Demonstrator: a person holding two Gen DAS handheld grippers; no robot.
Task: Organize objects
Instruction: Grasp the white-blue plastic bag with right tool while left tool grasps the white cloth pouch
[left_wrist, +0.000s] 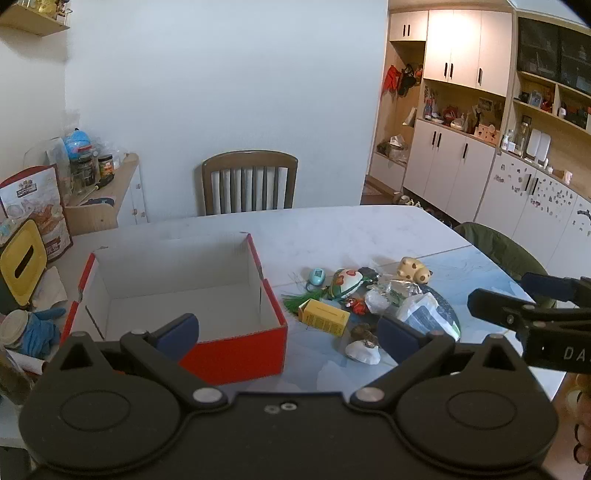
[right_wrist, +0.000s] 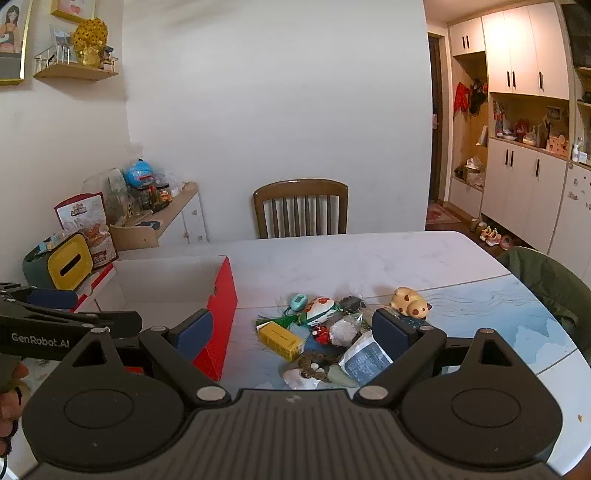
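Grippers: the left gripper and the right gripper both hover above the near edge of the table, fingers spread wide, nothing between them. The right gripper's body also shows at the right margin of the left wrist view; the left gripper's body shows at the left margin of the right wrist view.

Red box: open-topped, white inside, standing toward the table's left side, near the front edge. Nothing is visible inside it.

Loose items: a cluster lies just right of the box, toward the near edge. It includes a yellow carton lying on its side, nearest the box; a teal keychain behind it; a painted oval ornament with a green tassel; a white packet with dark print; a tan animal figurine at the far right of the cluster; and a white shell-like piece nearest the front edge. Several items touch or overlap.

Wooden chair: stands at the table's far edge.
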